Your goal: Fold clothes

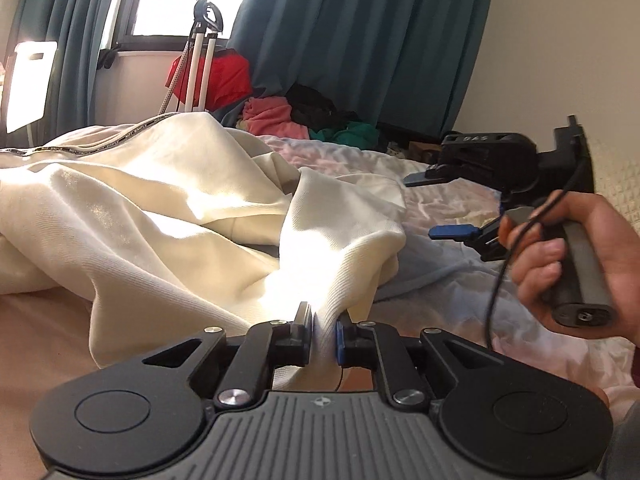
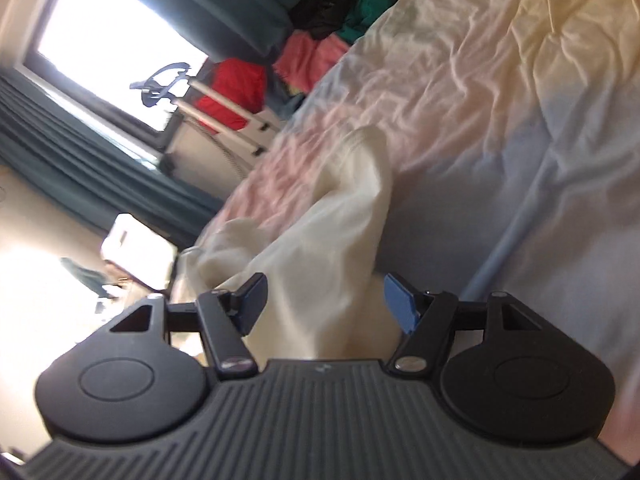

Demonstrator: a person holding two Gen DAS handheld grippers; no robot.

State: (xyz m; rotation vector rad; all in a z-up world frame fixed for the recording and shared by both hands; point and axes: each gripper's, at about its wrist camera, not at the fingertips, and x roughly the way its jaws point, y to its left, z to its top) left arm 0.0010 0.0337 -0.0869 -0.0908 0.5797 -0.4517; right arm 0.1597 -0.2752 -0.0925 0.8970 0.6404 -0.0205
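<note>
Pinched between the two black fingers of the left gripper (image 1: 323,334) is a fold of the big cream-white knit garment (image 1: 160,208). Its jaws are almost closed and hold the cloth tight. The right gripper (image 2: 324,300) has its jaws wide apart, with cream cloth lying between them but not squeezed.

I think the job is only starting: the garment is being pulled out flat. Next, the right gripper should close on an edge, so both can stretch it smooth.

It lies crumpled and bunched on the wrinkled pale pink and blue bed sheet (image 1: 460,280), toward the bed's near edge.
</note>
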